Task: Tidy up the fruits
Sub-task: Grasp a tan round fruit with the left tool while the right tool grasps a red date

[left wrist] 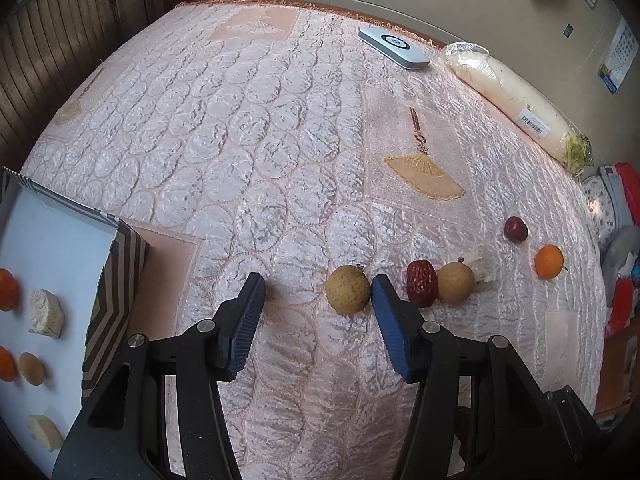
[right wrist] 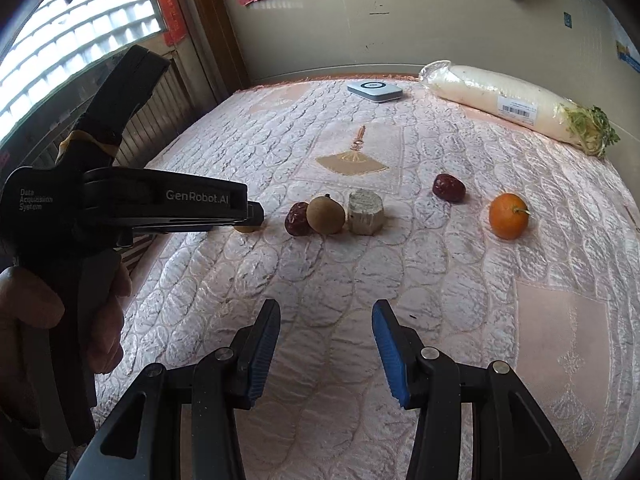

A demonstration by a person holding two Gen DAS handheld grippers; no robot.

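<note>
The left gripper [left wrist: 318,292] stands with its ribbed blue pads spread wide and holds nothing; a round, matte tan longan [left wrist: 347,289] with a rough skin sits between them, touching the inner face of the right-hand pad. Just beyond that pad lie a wrinkled dark red jujube [left wrist: 421,282] and a second longan [left wrist: 455,282], pressed together, with a pale chunky piece [left wrist: 480,266] half hidden behind them. Farther to the right are another jujube [left wrist: 515,229] and a glossy small orange [left wrist: 549,261]. To the left, a striped-sided box [left wrist: 116,280] with a white floor is cut off by the frame edge. The right gripper [right wrist: 326,332] is likewise released, over bare quilted pink satin cover [right wrist: 320,272]. From its view the left gripper's body hides nearly all of the near longan. A plastic-wrapped white radish [right wrist: 500,102] lies well ahead.
</note>
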